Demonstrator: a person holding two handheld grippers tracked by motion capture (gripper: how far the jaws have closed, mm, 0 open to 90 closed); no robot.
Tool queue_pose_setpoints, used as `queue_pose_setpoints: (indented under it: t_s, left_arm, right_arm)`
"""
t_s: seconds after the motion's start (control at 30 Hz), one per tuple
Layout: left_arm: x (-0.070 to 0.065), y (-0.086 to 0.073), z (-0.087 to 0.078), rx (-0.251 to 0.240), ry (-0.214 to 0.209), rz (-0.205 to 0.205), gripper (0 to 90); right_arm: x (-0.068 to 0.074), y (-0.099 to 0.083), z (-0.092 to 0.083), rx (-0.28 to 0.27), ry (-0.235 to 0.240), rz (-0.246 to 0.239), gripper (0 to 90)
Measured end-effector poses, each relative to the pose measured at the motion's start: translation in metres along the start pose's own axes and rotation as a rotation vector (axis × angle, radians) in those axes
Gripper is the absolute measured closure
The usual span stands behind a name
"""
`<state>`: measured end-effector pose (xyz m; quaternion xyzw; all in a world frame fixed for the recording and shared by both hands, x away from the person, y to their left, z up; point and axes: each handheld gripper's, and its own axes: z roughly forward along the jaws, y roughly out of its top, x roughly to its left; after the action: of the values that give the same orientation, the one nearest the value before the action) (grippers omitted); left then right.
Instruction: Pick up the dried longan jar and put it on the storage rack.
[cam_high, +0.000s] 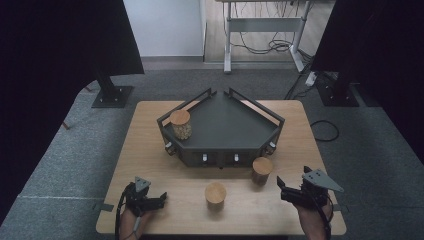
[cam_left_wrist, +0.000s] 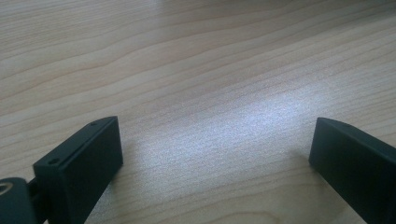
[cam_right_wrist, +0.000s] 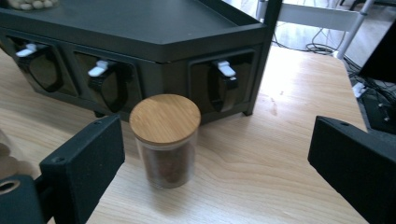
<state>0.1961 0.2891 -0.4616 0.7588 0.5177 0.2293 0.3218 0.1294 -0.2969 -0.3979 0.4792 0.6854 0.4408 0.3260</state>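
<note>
Both tongs are wide open and hold nothing. The left gripper (cam_high: 150, 201) sits low over the bare wooden table (cam_high: 165, 165). The right gripper (cam_right_wrist: 217, 154) points at a dark jar (cam_right_wrist: 166, 140) just in front of the black rack (cam_right_wrist: 140, 32). There are three jars with wooden lids: one on the rack (cam_high: 180, 124), two on the table. The floor is grey carpet (cam_high: 65, 150).

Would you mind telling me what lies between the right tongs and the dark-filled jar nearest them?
Nothing: only bare table separates the open right tongs from the jar, as the right gripper view shows; the rack stands behind the jar.
</note>
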Motion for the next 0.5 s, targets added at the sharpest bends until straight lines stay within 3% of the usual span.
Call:
queue_pose_setpoints:
  t_s: [0.5]
  left_arm:
    - [0.0,0.0,0.0,0.0,0.0,-0.001,2.4]
  right_arm:
    - [0.012,0.003,0.006,-0.009,0.03,-0.007,3.0]
